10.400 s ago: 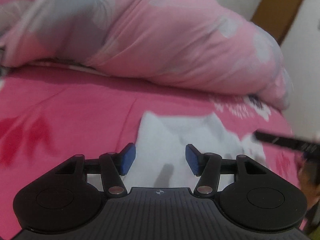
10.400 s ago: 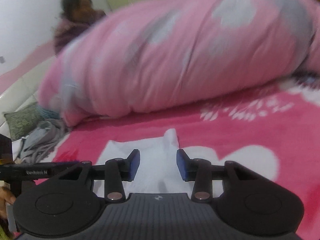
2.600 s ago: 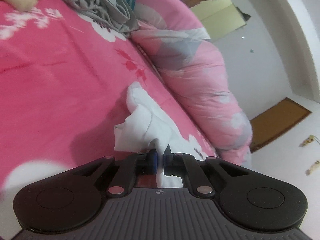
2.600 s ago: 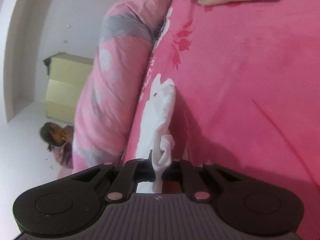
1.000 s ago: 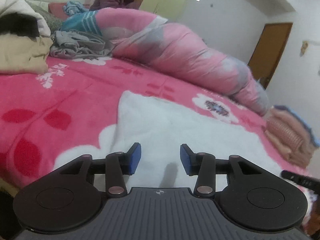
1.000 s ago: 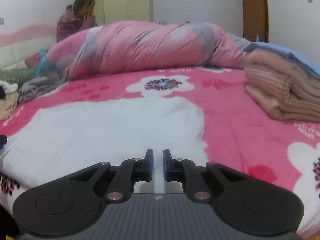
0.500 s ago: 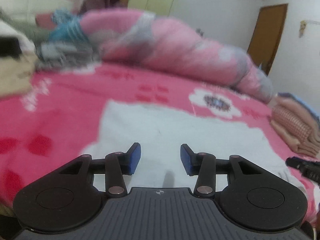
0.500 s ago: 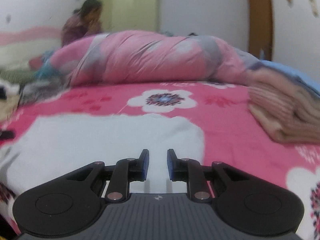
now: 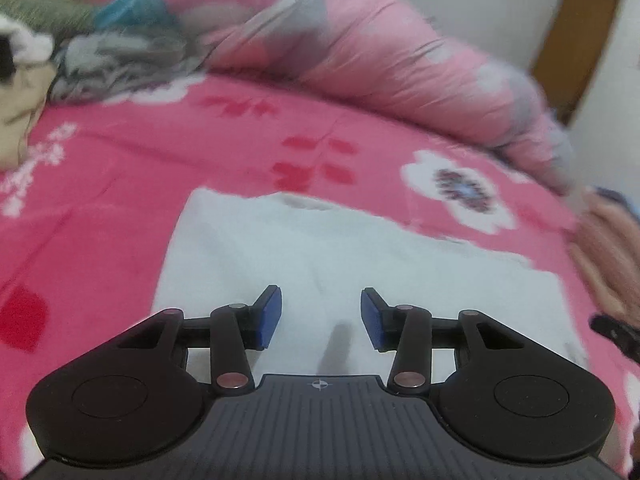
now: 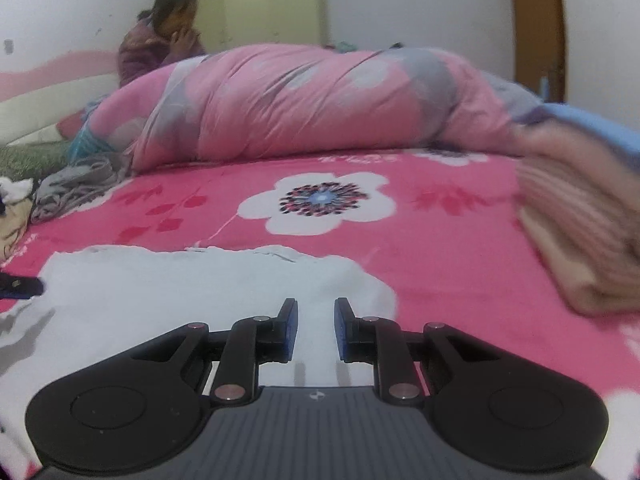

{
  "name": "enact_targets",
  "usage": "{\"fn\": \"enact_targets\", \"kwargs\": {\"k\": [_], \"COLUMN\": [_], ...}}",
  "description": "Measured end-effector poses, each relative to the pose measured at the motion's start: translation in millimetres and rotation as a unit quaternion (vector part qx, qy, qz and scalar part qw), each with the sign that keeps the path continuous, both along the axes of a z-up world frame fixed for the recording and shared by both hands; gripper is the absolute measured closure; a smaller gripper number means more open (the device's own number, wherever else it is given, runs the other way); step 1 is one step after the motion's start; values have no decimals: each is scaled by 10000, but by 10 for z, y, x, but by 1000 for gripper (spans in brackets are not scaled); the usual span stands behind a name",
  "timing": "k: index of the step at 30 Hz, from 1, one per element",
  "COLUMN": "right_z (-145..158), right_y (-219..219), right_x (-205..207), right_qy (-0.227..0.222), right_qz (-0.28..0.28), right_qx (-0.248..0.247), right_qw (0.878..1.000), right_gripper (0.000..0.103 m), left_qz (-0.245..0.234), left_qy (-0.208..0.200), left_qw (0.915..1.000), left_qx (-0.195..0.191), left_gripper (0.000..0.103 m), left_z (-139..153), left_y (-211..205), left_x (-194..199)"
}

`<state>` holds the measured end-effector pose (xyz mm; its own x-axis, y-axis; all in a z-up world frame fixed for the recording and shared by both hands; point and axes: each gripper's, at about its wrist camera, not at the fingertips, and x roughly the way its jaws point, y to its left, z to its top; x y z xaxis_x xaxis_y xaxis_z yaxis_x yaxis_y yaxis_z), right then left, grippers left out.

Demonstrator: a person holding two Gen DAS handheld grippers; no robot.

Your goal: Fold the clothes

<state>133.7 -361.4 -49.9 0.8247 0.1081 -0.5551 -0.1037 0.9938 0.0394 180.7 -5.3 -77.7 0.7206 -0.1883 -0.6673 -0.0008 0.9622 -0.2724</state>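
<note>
A white garment lies spread flat on the pink flowered bedspread, its neckline toward the far side. My left gripper hovers over the garment's near part, open, with nothing between its blue pads. In the right wrist view the same white garment fills the lower left. My right gripper stands over its near right edge, open by a narrow gap with only cloth below it. A dark tip of the right gripper shows at the left wrist view's right edge.
A rolled pink and grey quilt runs along the bed's far side. A folded stack of pinkish clothes lies on the right. A crumpled grey pile sits at the far left. A person sits behind the quilt.
The right gripper's jaws have widened from nearly shut to a narrow gap. Both views have slid sideways and forward over the white garment, which lies still. The left jaws keep the same width.
</note>
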Motion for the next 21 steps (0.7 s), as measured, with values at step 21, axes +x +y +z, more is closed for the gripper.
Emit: {"fn": "enact_targets", "kwargs": {"k": [21], "right_z": [-210], "right_y": [-339], "right_x": [730], "right_qy": [208], "right_qz": [132], "right_qx": [465], "right_qw": [9986], "right_gripper": [82], "left_qz": [162], "left_qy": [-300], "left_qw": [9976], "left_qx": [605], "left_gripper": [57], "left_z": [-38], "left_y": [92], "left_x": [418]}}
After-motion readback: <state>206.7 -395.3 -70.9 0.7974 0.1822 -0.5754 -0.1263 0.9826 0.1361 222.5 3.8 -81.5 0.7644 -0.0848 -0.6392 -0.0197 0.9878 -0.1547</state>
